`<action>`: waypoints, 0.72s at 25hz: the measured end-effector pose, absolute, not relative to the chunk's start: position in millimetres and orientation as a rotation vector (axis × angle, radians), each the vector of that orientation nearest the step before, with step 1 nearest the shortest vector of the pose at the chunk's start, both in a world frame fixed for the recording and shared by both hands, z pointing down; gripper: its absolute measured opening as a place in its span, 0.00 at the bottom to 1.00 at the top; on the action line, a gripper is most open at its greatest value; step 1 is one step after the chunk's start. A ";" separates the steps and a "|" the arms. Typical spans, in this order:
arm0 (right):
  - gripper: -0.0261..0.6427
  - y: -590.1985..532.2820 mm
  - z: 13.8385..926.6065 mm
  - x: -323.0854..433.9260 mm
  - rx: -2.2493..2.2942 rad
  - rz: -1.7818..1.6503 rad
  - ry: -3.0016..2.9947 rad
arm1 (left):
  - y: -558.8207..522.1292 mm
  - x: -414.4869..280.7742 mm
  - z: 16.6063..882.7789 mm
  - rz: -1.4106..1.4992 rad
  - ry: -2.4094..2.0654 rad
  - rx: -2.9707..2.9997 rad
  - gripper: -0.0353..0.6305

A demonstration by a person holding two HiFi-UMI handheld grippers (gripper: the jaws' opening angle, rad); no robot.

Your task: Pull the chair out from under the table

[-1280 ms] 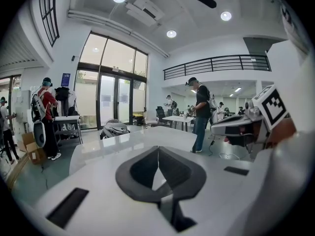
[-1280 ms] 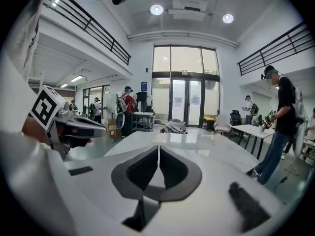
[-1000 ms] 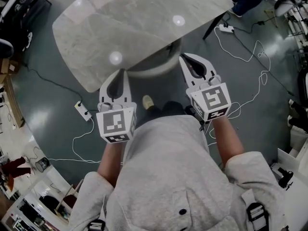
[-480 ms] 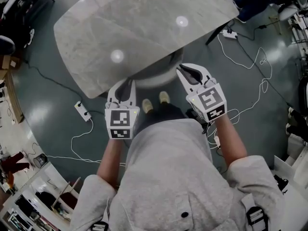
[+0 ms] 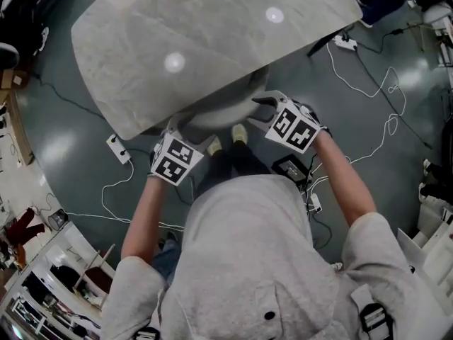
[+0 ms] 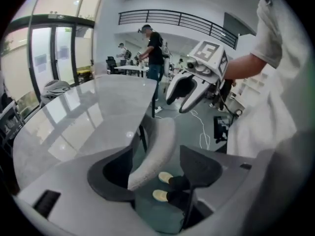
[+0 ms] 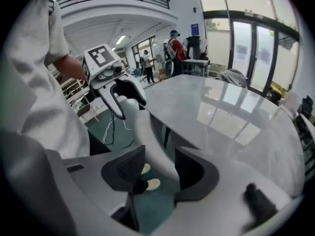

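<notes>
Left gripper (image 6: 156,168) and right gripper (image 7: 160,173) tilt downward, jaws just opened astride the backrest (image 6: 160,141).

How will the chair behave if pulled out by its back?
Chair back looks thick, curved and fuzzy-covered: probably stiff, slightly cushioned, not slippery. Floor is smooth, so it likely slides rather than tips. Its base is hidden under the table, so weight and swivel stay uncertain.

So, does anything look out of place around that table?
Nothing looks spilled or broken. Only the floor is untidy: loose white cables and a power strip trail beside the table, where someone could trip.
</notes>
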State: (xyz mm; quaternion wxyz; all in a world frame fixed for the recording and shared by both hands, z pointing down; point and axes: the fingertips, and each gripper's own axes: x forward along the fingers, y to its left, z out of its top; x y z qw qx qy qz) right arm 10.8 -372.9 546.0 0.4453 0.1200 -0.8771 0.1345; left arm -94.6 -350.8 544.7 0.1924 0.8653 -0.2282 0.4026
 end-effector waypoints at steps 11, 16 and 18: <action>0.33 -358.1 650.6 17.9 -0.198 0.063 -1.900 | -340.2 -91.3 630.4 1.593 -0.172 2.414 0.53; 0.33 -356.3 671.8 8.1 -0.311 0.097 -1.862 | -337.7 -91.5 642.2 1.667 0.001 2.407 0.53; 0.33 -355.3 671.9 7.9 -0.340 0.093 -1.865 | -335.1 -87.7 648.8 1.714 0.099 2.390 0.53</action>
